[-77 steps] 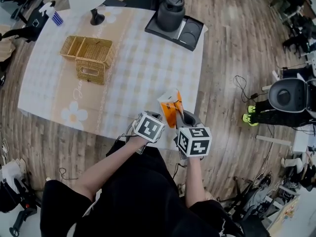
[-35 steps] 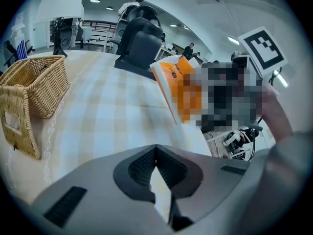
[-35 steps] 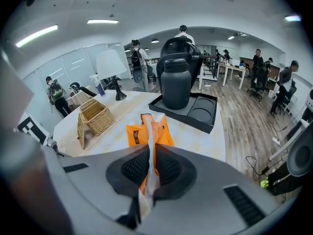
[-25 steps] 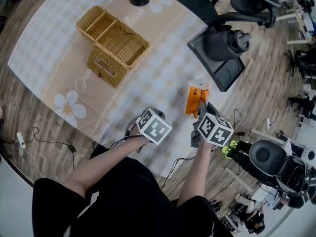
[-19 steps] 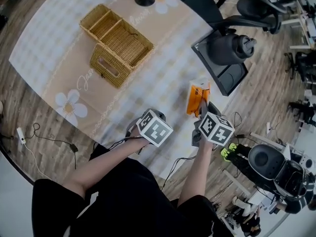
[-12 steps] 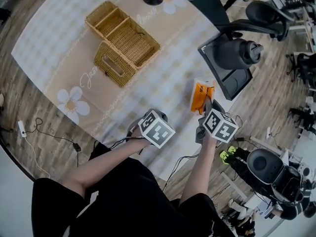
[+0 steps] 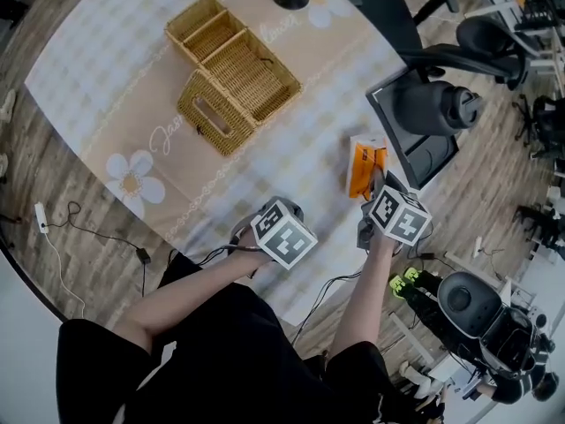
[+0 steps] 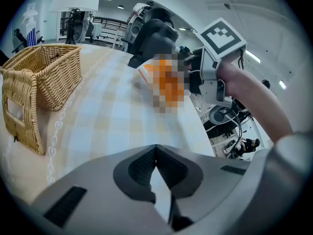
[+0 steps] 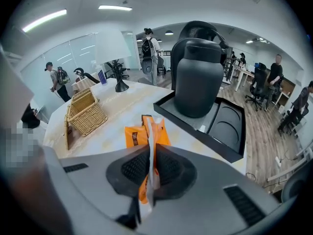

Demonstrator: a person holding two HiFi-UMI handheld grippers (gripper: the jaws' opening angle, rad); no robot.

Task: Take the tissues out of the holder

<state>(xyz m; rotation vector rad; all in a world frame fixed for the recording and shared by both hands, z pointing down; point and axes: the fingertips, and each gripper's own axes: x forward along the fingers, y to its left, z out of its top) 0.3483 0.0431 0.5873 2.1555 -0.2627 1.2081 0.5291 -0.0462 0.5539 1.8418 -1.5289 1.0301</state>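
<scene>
The right gripper [image 9: 148, 169] pinches tight the thin seam of the orange tissue pack [image 7: 365, 168], held near the right edge of the table [image 7: 106, 69], well apart from the wicker holder [image 7: 234, 87]. The left gripper [image 8: 156, 153] has its jaws together, with nothing between. The pack looks light, soft and a little slippery, so this flat seam seems the best hold; the black tray [image 7: 415, 153] stands just beside it.
</scene>
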